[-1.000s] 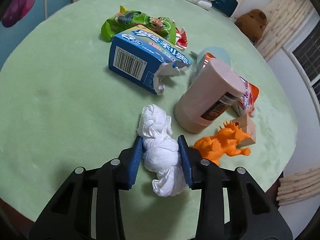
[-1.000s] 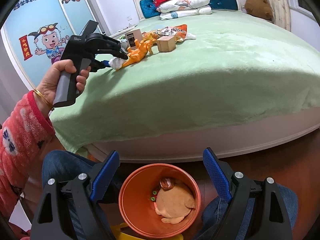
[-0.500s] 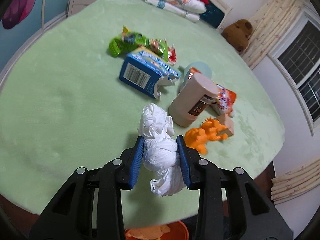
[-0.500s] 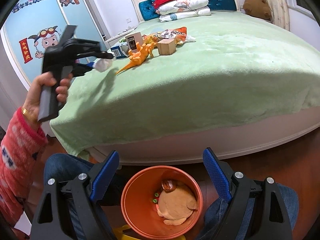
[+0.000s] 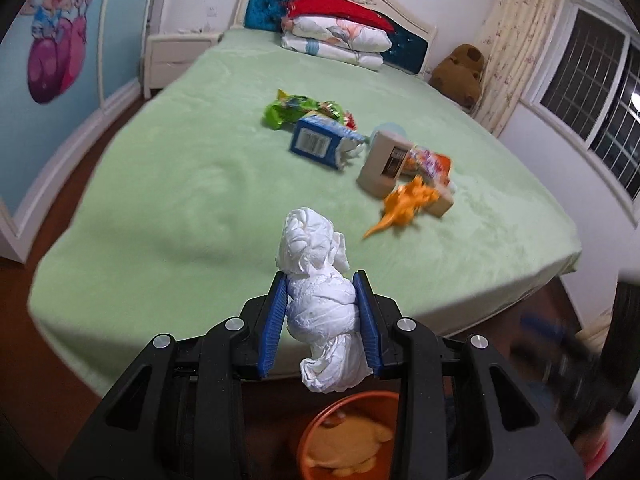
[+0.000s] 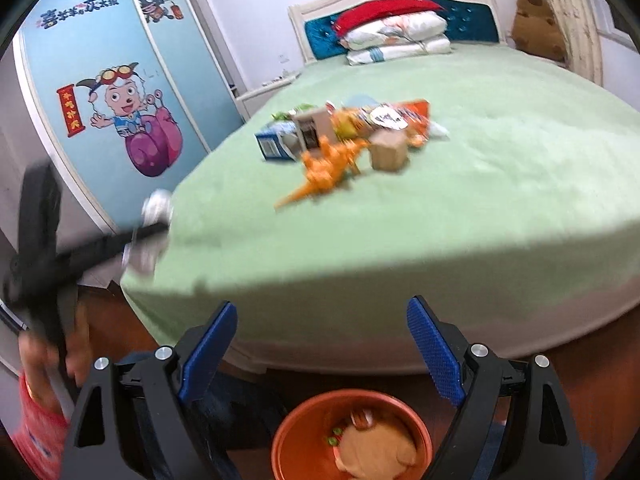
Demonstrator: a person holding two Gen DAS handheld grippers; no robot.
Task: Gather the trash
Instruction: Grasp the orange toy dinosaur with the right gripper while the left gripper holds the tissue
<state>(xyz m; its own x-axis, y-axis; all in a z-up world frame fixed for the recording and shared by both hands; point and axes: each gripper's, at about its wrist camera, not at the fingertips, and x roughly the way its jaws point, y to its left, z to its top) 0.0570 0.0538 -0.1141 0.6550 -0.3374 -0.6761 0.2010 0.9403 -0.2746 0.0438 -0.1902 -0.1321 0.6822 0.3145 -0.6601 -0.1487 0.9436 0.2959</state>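
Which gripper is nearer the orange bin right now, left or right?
Cannot tell. The left gripper, shut on the tissue wad, hangs above the orange bin near the bed edge. The right gripper, open and empty, hangs over it too.

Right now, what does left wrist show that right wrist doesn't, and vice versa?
Left wrist only: the left tool seen close up, pads pressed on a crumpled white tissue wad; a barred window on the right.

Right wrist only: the right tool standing open with nothing between its pads; the cartoon wardrobe door; the hand carrying the left tool, blurred.

Both: the green bed, the orange dinosaur toy, the blue carton, and the orange bin on the floor below the tools.
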